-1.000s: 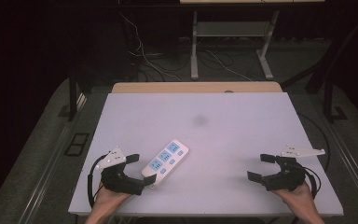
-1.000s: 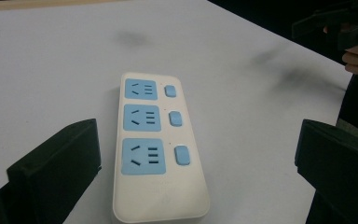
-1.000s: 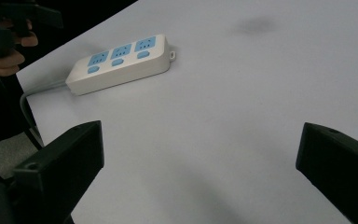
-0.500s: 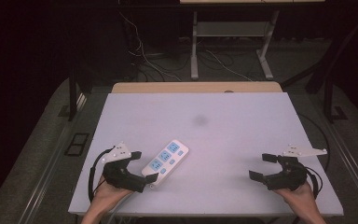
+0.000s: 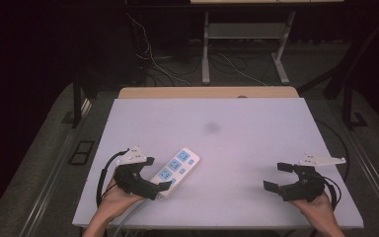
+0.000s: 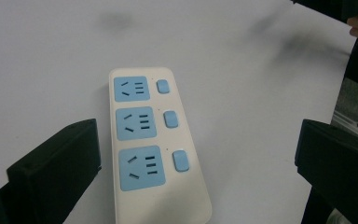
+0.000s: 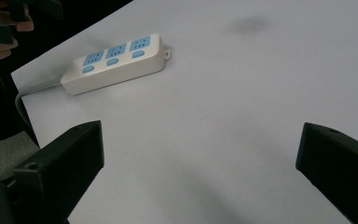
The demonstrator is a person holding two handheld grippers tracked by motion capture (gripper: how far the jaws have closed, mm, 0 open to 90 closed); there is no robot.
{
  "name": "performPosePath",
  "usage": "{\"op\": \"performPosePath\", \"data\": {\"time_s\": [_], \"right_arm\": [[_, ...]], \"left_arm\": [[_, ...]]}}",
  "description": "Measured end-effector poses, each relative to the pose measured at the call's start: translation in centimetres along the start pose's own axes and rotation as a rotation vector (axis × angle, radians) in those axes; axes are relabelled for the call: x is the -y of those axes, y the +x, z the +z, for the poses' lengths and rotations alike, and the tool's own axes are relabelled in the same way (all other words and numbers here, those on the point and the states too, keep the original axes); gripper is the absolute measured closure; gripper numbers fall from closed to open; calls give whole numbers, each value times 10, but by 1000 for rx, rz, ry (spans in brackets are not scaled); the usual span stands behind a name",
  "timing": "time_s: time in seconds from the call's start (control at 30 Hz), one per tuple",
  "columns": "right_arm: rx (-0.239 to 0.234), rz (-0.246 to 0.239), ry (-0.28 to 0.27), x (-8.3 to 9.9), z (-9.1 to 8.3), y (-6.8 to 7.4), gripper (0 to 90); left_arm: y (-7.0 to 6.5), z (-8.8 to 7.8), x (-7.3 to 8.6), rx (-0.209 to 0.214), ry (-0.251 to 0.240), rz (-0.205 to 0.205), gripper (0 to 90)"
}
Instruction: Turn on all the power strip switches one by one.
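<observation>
A white plastic power strip (image 5: 176, 168) with rounded corners lies flat on the pale lavender-white table (image 5: 237, 128), slanted so that one end points toward the table's far right. Its top carries three light-blue socket panels in a row, each paired with a small light-blue rounded switch beside it (the left gripper view shows the slot patterns plainly: a two-slot and a three-slot opening on every panel). The strip (image 6: 154, 144) lies near the front left part of the table.

The left gripper (image 5: 154, 174), a black two-jaw tool with a grey plate on top, has its jaws spread wide with the strip's near end between them; neither jaw touches the strip's casing as far as the left gripper view shows. The right gripper (image 5: 278, 177), of the same build, is well apart from the strip, near the table's front right, jaws likewise spread wide with bare tabletop between them.

The right gripper view shows the strip (image 7: 116, 61) from the side, and there a grey cable (image 7: 32, 91) leaves its end and drops over the table edge, and a small mounting tab juts from the opposite end. The high view adds the dark floor beyond the table, with loose wires (image 5: 177, 59) and a grey metal stand (image 5: 244, 44), plus a faint dark smudge (image 5: 211, 127) on the tabletop, beyond the strip.
</observation>
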State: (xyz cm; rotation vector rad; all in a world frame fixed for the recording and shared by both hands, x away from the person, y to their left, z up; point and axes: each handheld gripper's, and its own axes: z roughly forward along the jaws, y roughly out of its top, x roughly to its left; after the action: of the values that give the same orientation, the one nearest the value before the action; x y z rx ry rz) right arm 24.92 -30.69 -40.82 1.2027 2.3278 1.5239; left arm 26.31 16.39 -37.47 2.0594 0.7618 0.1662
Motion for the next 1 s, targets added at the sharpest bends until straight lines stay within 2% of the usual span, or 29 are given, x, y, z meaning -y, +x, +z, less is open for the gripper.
{"op": "performPosePath", "data": {"time_s": [0.33,0.53,0.73,0.83,0.9,0.93,1.0], "right_arm": [[-1,-4,7,0,1,0,6],[-4,-3,13,0,2,1,6],[-7,-6,13,1,2,1,6],[-7,-7,13,1,2,0,6],[-6,-8,14,1,3,0,6],[-6,-8,14,1,3,0,6],[6,-17,8,1,2,1,7]], "left_arm": [[-4,17,-5,28,57,28,0],[-6,29,-7,44,119,61,0],[-3,34,-6,44,160,75,12],[-1,35,-6,50,176,81,44],[-1,35,-6,43,180,105,109],[-1,35,-7,40,184,111,109],[-1,36,-8,38,196,120,197]]}}
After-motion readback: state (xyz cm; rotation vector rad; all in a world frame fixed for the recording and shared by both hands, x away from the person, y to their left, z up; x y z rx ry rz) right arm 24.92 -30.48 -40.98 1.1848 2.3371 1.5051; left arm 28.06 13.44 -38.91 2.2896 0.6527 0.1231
